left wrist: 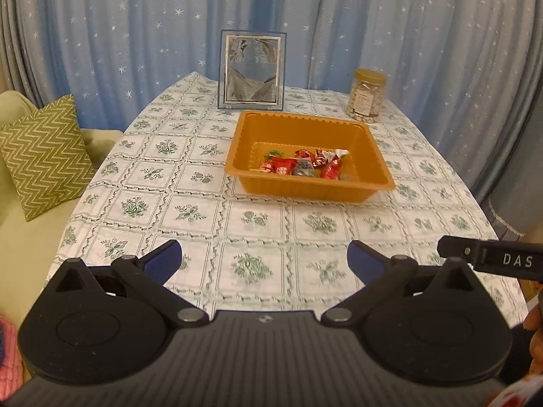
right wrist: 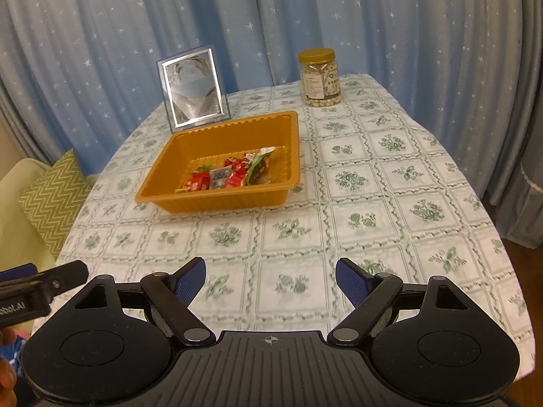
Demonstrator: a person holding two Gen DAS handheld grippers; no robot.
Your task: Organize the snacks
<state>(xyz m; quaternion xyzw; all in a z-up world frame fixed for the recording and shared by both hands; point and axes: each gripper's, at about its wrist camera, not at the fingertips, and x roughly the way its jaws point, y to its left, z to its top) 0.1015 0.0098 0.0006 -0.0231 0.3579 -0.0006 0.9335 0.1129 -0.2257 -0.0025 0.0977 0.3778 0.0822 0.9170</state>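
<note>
An orange plastic tray (left wrist: pixel 305 125) (right wrist: pixel 217 200) sits mid-table and holds several wrapped snacks (left wrist: pixel 302 164) (right wrist: pixel 227 173), mostly red, lying near its front wall. My left gripper (left wrist: pixel 264 254) is open and empty, hovering over the near part of the table, well short of the tray. My right gripper (right wrist: pixel 270 271) is open and empty too, over the near table edge, with the tray ahead and to its left. Part of the right gripper (left wrist: pixel 492 259) shows at the right of the left wrist view.
A clear jar of nuts with a gold lid (left wrist: pixel 366 96) (right wrist: pixel 319 76) stands at the back right. A framed picture (left wrist: pixel 251 71) (right wrist: pixel 193 90) stands behind the tray. A floral tablecloth (left wrist: pixel 203 176) covers the table. A sofa with a green zigzag cushion (left wrist: pixel 44 156) is on the left.
</note>
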